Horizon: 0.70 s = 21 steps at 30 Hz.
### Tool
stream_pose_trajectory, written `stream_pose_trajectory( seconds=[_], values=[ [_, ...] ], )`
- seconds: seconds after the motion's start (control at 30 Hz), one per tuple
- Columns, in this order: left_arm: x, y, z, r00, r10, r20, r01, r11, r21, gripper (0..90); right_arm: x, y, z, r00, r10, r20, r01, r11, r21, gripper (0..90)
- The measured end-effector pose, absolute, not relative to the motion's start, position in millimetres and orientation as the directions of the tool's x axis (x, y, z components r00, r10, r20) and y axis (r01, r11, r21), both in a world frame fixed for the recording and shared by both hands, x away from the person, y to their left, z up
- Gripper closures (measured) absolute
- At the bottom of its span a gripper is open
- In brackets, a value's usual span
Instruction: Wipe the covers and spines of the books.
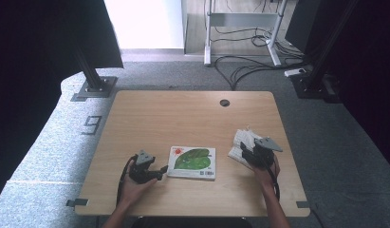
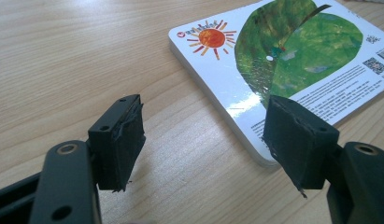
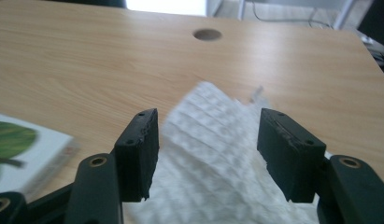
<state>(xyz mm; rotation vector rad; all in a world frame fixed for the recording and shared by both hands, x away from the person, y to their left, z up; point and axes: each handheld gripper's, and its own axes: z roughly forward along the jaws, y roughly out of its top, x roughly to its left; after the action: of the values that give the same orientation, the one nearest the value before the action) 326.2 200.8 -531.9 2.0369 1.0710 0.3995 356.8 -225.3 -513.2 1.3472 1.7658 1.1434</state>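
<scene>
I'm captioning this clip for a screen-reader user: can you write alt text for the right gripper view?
Two black fingers of the right gripper stand apart over a white, waffle-textured paper towel lying crumpled on a light wooden table. A picture book with a green leaf lies at left, and a round hole marks the table's far side.

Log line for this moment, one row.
left gripper: open beside book | right gripper: open over paper towel | table: both resting on it
</scene>
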Motion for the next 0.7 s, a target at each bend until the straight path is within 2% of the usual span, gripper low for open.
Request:
stream_pose_trajectory(
  seconds=[0.47, 0.6, 0.7],
  values=[
    [316.7, 202.0, -528.5, 0.618, 0.780, -0.096, 0.533, -0.327, 0.780, 28.9, 309.7, -189.8, -510.6, -0.517, 0.850, 0.104, 0.385, 0.122, 0.915, 40.7],
    [310.1, 203.0, -527.9, 0.629, 0.771, -0.101, 0.528, -0.328, 0.784, 28.9, 298.7, -179.2, -511.7, -0.566, 0.820, 0.083, 0.383, 0.173, 0.907, 40.9],
    [305.2, 205.1, -528.5, 0.635, 0.765, -0.110, 0.526, -0.323, 0.787, 28.9, 291.1, -173.9, -513.1, -0.594, 0.798, 0.102, 0.382, 0.169, 0.908, 41.2]
  ],
)
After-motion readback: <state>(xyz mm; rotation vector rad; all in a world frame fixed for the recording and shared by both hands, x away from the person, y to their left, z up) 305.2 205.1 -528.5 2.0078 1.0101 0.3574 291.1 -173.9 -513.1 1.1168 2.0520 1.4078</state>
